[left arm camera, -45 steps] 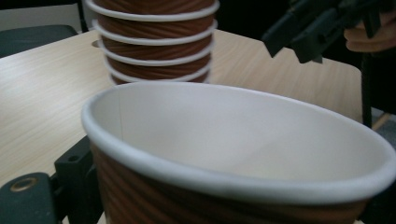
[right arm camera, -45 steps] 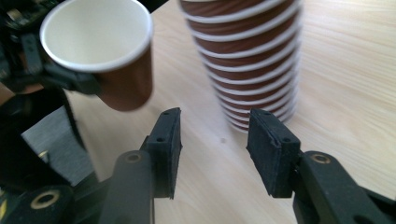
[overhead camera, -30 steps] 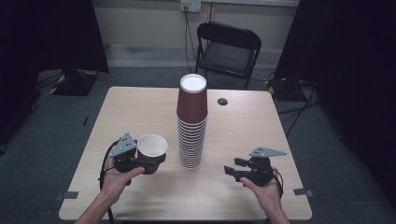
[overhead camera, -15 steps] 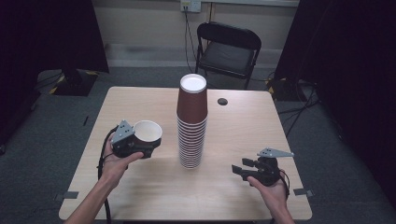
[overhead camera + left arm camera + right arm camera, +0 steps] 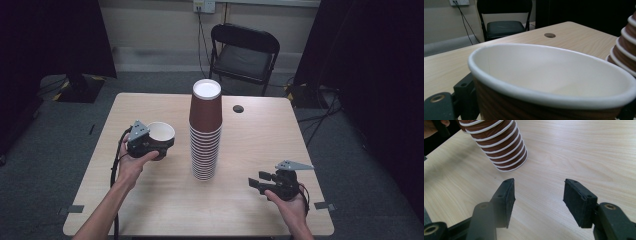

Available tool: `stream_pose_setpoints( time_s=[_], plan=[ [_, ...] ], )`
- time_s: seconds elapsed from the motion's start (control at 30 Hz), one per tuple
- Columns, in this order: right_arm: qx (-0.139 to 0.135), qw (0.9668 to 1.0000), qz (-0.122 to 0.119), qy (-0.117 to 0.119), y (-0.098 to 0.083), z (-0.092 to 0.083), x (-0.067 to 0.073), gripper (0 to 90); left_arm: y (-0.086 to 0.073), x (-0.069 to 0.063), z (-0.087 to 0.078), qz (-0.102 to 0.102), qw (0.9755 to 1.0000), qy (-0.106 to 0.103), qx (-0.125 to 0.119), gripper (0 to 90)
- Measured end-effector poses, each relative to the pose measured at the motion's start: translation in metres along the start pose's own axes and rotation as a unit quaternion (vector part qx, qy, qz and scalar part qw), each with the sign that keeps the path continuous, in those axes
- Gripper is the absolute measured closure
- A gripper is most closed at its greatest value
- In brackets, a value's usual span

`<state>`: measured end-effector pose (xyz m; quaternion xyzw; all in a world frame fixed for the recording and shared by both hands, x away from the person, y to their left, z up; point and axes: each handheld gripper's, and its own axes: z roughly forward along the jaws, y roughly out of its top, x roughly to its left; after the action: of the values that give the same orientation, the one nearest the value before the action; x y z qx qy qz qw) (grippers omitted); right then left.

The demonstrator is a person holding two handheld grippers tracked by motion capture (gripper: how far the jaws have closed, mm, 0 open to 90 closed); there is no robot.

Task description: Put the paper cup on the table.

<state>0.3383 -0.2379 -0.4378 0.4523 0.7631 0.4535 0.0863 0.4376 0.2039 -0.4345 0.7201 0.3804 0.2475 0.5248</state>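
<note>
My left gripper (image 5: pixel 159 145) pinches a single paper cup (image 5: pixel 161 134), upright and mouth up, above the table (image 5: pixel 150 210) just left of the tall cup stack (image 5: pixel 205 130). My right gripper (image 5: pixel 538 200) hovers near the table's near right edge, jaws spread with nothing between them, having just narrowed a little

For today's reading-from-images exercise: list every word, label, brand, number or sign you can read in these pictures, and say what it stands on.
None can be read.
The single cup in the left gripper is plain: white inside, brown wood-grain outside.
The stack of cups has plain brown walls and white rims.
The table, the chair and the wall socket carry no legible marking.
</note>
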Motion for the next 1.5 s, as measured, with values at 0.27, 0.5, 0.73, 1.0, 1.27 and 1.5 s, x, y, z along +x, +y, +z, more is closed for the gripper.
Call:
stream_pose_setpoints(
  time_s=[0.27, 0.5, 0.73, 1.0, 1.27, 1.5],
  plan=[
    [0.004, 1.0, -0.006, -0.003, -0.001, 0.001, 0.001, 42.9, -0.011, 0.004, 0.021, -0.016, 0.9998, 0.005, 0.013, 8.1],
    [0.007, 1.0, -0.004, -0.005, -0.002, 0.003, -0.001, 42.7, -0.02, 0.008, 0.033, -0.01, 0.9997, -0.003, 0.023, 8.1],
    [0.01, 0.9999, -0.002, -0.005, -0.002, 0.006, -0.004, 42.8, -0.023, 0.01, 0.031, -0.01, 0.9998, -0.007, 0.014, 8.0],
    [0.013, 0.9999, -0.003, -0.002, -0.002, 0.007, -0.006, 43.1, -0.027, 0.011, 0.014, -0.01, 0.9996, -0.01, 0.024, 7.9],
    [0.012, 0.9999, -0.004, -0.001, 0.0, 0.007, -0.005, 43.1, -0.034, 0.015, -0.002, -0.008, 0.999, -0.01, 0.042, 8.0],
    [0.011, 0.9999, -0.005, 0.002, 0.0, 0.008, -0.004, 43.3, -0.038, 0.018, -0.004, -0.011, 0.9994, 0.001, 0.033, 8.8]
  ],
)
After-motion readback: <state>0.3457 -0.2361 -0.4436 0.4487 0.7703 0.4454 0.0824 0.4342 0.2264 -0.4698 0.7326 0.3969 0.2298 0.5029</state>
